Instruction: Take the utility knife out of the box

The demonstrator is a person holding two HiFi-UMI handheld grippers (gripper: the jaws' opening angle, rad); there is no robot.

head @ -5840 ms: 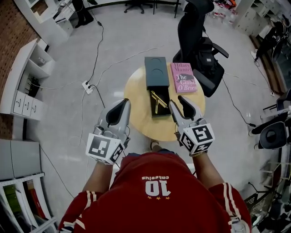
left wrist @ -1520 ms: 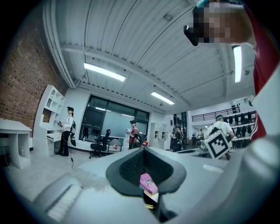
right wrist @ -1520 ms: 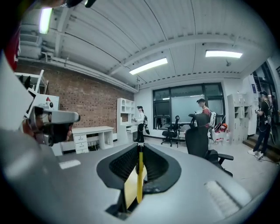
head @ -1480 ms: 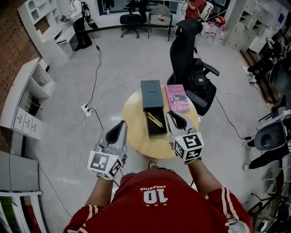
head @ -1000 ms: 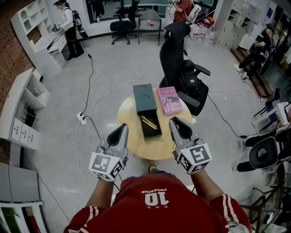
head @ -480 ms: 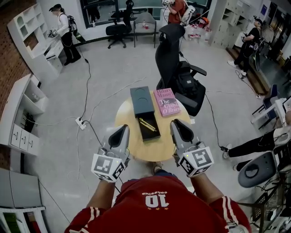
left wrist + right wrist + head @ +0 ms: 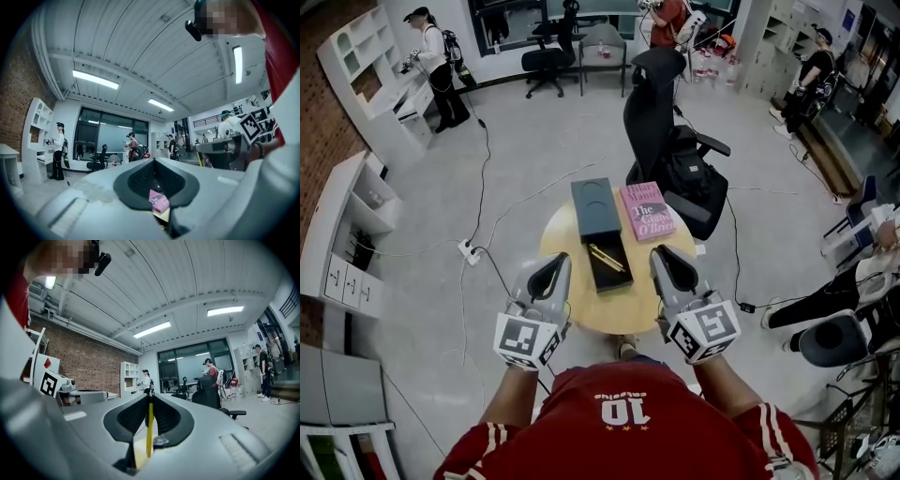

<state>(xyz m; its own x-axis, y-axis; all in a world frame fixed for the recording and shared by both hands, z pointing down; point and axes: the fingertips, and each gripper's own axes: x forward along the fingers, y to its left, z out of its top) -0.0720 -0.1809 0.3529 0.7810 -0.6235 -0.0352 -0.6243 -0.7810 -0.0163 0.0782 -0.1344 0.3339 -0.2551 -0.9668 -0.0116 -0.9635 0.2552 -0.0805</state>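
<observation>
The gold utility knife (image 7: 606, 258) lies in the open dark box (image 7: 594, 208) on the round wooden counter (image 7: 623, 302), beside a pink book (image 7: 645, 210). The left gripper (image 7: 555, 266) has its fingers closed on nothing. The right gripper (image 7: 662, 257) has its fingers a tiny crack apart, also empty. Both are near the box, one on each side.

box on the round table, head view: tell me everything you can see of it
The box is a dark blue-green rectangular case, matte and cardboard-like, with a ring pressed into its top. It lies flat on the round wooden table, long side running away from the person. Its black-lined tray is slid out toward the person and holds a gold utility knife lying diagonally. A pink book lies along its right side; whether they touch is unclear.
</observation>
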